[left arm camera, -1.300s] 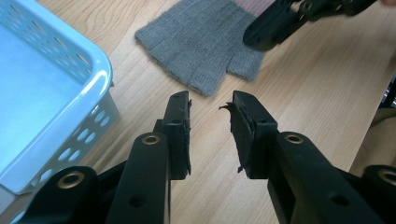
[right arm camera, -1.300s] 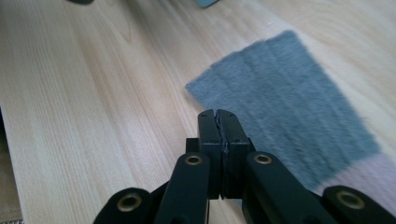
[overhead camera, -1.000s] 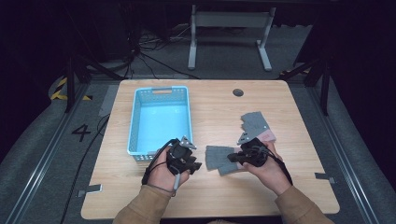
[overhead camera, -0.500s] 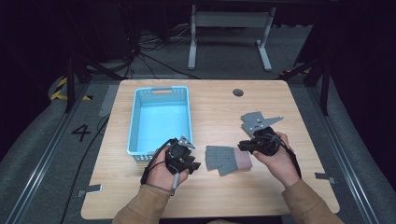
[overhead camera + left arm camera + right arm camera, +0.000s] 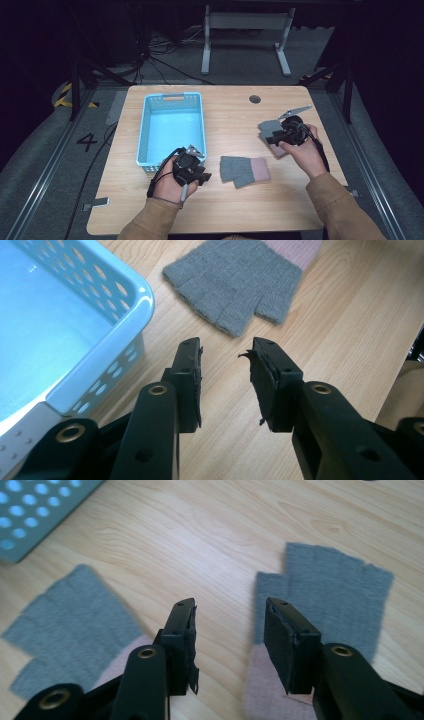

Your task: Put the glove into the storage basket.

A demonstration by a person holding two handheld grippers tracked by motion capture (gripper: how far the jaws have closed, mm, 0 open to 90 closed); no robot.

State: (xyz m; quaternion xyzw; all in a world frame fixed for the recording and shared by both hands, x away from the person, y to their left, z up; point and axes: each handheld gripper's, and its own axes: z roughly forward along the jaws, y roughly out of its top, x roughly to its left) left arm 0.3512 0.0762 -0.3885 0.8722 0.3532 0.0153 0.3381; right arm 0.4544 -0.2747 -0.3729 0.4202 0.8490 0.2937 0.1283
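Two grey fingerless gloves with pink cuffs lie flat on the wooden table. One glove is at the middle front. The other glove lies to the right, partly under my right gripper. That gripper hovers just above the glove's cuff end; its jaws have just been opening and nothing is between them. My left gripper rests by the front right corner of the blue basket, open and empty, pointing at the middle glove.
The basket holds nothing and stands at the table's left centre. A round cable hole sits near the far edge. Bare wood lies between the two gloves. Past the table, a dark floor carries cables and a desk frame.
My right gripper has left the middle glove's cuff and moved right and farther back over the second glove, with its jaws now apart. The left gripper has stayed put.
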